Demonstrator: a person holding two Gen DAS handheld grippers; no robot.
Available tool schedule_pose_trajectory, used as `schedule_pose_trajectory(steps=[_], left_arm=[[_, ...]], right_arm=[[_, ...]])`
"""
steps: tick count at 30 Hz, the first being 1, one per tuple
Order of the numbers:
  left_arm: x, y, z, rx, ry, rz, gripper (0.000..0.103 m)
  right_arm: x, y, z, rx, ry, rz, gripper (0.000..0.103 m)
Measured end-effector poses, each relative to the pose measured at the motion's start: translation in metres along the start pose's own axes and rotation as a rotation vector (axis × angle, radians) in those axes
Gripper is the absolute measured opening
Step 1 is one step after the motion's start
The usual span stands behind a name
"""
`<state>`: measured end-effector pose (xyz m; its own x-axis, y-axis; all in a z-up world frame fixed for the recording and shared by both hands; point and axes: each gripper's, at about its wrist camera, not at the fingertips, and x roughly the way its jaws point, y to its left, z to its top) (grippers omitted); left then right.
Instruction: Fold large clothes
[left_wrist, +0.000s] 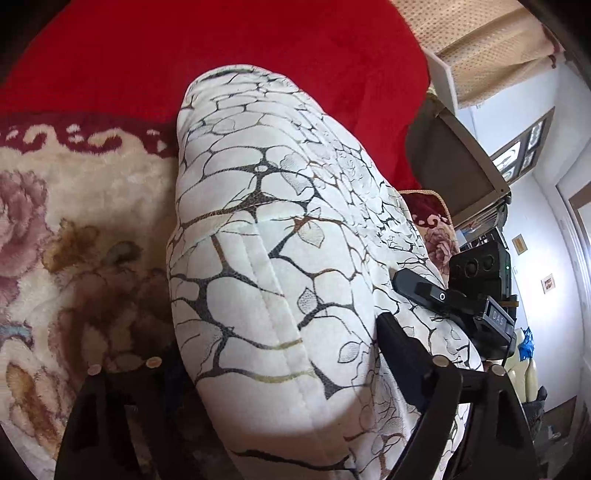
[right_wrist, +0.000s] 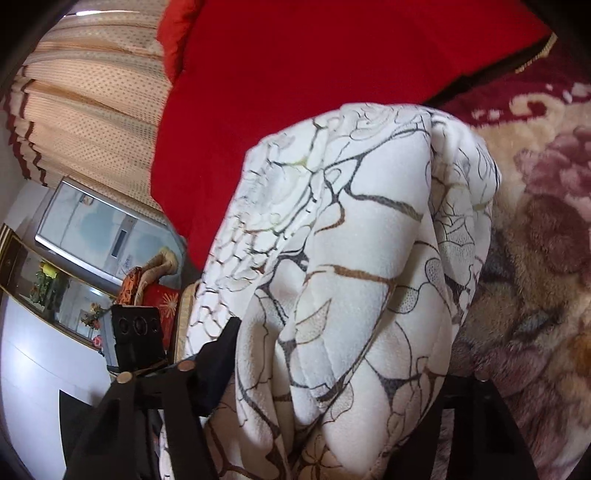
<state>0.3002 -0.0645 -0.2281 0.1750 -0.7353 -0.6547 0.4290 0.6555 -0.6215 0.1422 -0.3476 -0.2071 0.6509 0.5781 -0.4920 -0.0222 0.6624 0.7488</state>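
Observation:
A white garment (left_wrist: 280, 258) with a black and brown branch pattern hangs bunched above a floral plush blanket (left_wrist: 55, 229). My left gripper (left_wrist: 280, 376) is shut on a thick fold of it; the cloth fills the gap between the black fingers (left_wrist: 402, 354). The right gripper's fingers (left_wrist: 421, 291) show at the garment's right edge in this view. In the right wrist view the same garment (right_wrist: 354, 258) is pinched in my right gripper (right_wrist: 332, 369), one finger (right_wrist: 218, 354) on its left side. The left gripper's camera body (right_wrist: 136, 332) shows at the left.
A red blanket (left_wrist: 221, 55) lies behind the garment, also in the right wrist view (right_wrist: 295, 74). Beige dotted curtains (right_wrist: 85, 110) hang at the left. A framed mirror or window (right_wrist: 96, 229) and a white cabinet (right_wrist: 33, 369) stand beyond the bed edge.

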Motion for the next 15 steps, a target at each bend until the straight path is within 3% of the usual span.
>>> schedule_pose_trajectory(steps=[8, 15], left_arm=[[-0.029, -0.007, -0.004, 0.048, -0.038, 0.005, 0.080], [-0.079, -0.001, -0.011, 0.079, -0.120, 0.032, 0.080]], right_arm=[[-0.020, 0.017, -0.007, -0.057, -0.050, 0.032, 0.061], [-0.013, 0.040, -0.016, -0.110, -0.068, 0.092, 0.059]])
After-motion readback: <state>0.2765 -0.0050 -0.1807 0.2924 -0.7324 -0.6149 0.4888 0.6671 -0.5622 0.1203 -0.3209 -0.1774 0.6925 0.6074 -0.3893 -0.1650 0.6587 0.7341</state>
